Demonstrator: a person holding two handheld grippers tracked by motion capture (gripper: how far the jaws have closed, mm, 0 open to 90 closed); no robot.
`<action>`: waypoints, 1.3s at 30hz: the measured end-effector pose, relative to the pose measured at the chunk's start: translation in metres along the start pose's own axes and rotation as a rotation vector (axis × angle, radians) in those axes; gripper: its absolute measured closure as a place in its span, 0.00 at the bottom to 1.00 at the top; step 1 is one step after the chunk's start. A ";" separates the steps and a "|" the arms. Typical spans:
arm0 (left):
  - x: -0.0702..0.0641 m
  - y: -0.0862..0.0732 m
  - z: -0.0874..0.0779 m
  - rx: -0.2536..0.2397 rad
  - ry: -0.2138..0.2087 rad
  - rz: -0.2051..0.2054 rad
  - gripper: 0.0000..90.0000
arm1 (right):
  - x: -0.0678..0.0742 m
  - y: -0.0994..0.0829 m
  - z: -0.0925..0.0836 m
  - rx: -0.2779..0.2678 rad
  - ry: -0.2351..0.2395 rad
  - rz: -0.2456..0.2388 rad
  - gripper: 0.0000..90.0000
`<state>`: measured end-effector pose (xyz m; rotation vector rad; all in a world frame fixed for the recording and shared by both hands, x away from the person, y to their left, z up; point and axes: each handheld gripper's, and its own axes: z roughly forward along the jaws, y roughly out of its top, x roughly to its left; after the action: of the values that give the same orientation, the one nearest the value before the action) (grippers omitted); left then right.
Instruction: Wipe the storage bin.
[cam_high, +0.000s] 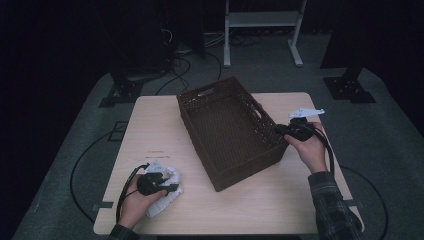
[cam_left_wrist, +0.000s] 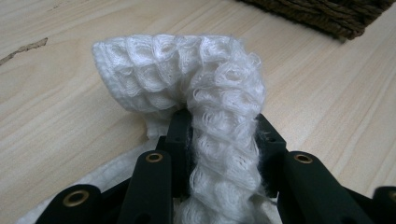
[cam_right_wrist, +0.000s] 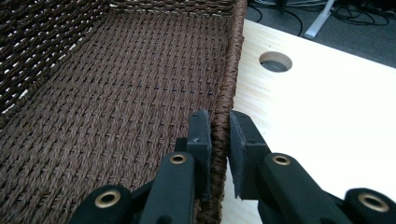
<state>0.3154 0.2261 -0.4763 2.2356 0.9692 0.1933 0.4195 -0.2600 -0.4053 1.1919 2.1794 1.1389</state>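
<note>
Nearest to us, at the tabletop's front edge and well off the front left corner of the dark brown woven rectangular basket, our left tool is clamped on a white knitted cloth with a honeycomb texture. In the left gripper view its two black jaws sit close together with a thick fold of that cloth squeezed between them, and the loose end arches up and over to one side. The rest of the cloth lies on the pale wooden tabletop, apart from the basket, whose corner shows beyond it.

Farther in, at the basket's right long wall, our right tool is set over the rim. In the right gripper view one jaw stands inside the basket and the other outside, nearly closed, with the braided rim between them. The inner pad lies against the wall; whether the outer pad presses on it we cannot tell.

The basket stands empty and skewed on the middle of the tabletop. Beyond its right wall a round hole is cut in the tabletop.
</note>
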 end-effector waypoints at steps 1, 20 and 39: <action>0.000 0.000 0.000 0.000 0.001 0.000 0.73 | 0.001 -0.002 -0.003 0.000 -0.002 0.007 0.88; -0.001 0.000 0.001 0.000 0.001 -0.007 0.73 | 0.005 -0.028 -0.058 -0.083 0.048 -0.001 0.83; 0.000 0.001 0.001 0.000 0.003 -0.005 0.73 | -0.009 -0.064 -0.080 -0.106 0.152 -0.004 1.00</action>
<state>0.3157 0.2252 -0.4763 2.2335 0.9760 0.1951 0.3389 -0.3246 -0.4107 1.0870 2.1986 1.3657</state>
